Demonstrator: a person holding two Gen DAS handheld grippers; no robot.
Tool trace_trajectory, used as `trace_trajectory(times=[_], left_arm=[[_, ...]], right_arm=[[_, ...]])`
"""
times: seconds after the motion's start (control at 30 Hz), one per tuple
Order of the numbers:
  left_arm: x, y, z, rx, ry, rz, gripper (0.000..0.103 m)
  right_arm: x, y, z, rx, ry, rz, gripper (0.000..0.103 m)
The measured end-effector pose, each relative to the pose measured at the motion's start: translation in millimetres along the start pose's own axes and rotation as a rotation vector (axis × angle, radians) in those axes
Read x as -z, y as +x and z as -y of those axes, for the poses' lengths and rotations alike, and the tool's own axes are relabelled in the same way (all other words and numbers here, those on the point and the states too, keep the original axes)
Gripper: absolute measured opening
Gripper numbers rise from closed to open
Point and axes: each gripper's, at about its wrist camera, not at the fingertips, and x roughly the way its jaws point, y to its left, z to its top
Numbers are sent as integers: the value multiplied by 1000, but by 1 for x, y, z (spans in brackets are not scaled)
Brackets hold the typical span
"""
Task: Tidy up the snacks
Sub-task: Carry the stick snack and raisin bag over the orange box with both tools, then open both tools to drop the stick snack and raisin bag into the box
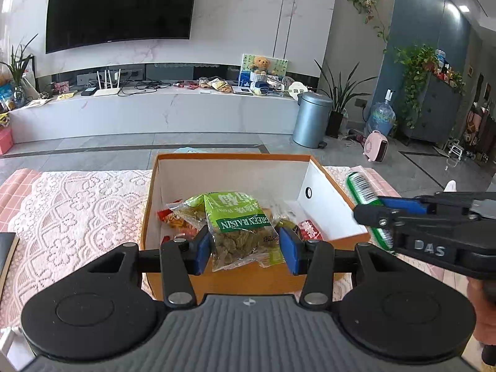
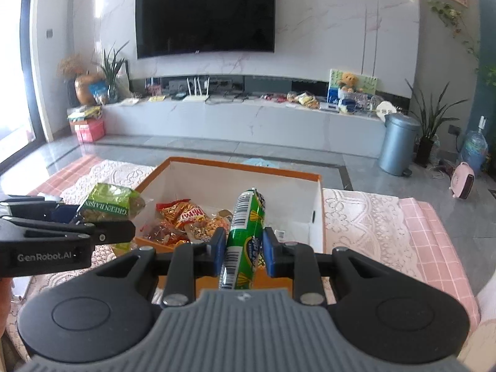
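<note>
I have 2 claws, 1 in each hand. My left claw (image 1: 246,249) is squeezed tight on a bag of green raisins (image 1: 243,232). The blue pads (image 1: 203,251) press on both sides of the bag. The bag has a green top with white words on it, and I can see the raisins through the clear part. I hold it up over the near edge of the box (image 1: 229,156).

My right claw (image 2: 243,252) is squeezed tight on a long green snack pack (image 2: 246,235). The pack stands almost straight up between the blue pads and leans a little to the right. It has a black and white bar code down its side. It is over the near edge of the box too.

The box is orange outside and white inside. It sits on a white lace cloth (image 1: 77,204) that lies over a pink checked cloth (image 2: 431,232). Down in the box there are more snacks. I see a red and yellow bag (image 2: 183,217) and a small red pack (image 1: 310,229), along with some other small bags I cannot tell apart.

From my left claw, I see my right claw (image 1: 369,214) to the right, next to the box. From my right claw, I see my left claw (image 2: 124,229) to the left, with the raisin bag in it.

Far off there is a big black TV (image 2: 204,15) on the wall and a grey bin (image 2: 398,145) on the floor.
</note>
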Motion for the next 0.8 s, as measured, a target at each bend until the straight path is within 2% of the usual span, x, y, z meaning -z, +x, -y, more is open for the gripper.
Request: trace_trajectory(times=[0.17,0.33,0.5,0.67,0.8], left_arm=[[-5,19,-4,-4,4,-28,53],[-7,48,-10,-6,15,-90,53],[-4,75,-15,-9,11,-161,53],[-3,97,-11,-17,53,-218,52],[-1,112,-12,-37,66,-269,52]], right_arm=[[-17,37,1,-12,5,-92,23],[-25,73,-7,14,-66,-161,22],[-27,116,-5,34,-116,-259,22],[-25,156,-1,43,-136,-362,21],[-21,174,-2,42,-165,-400,21]])
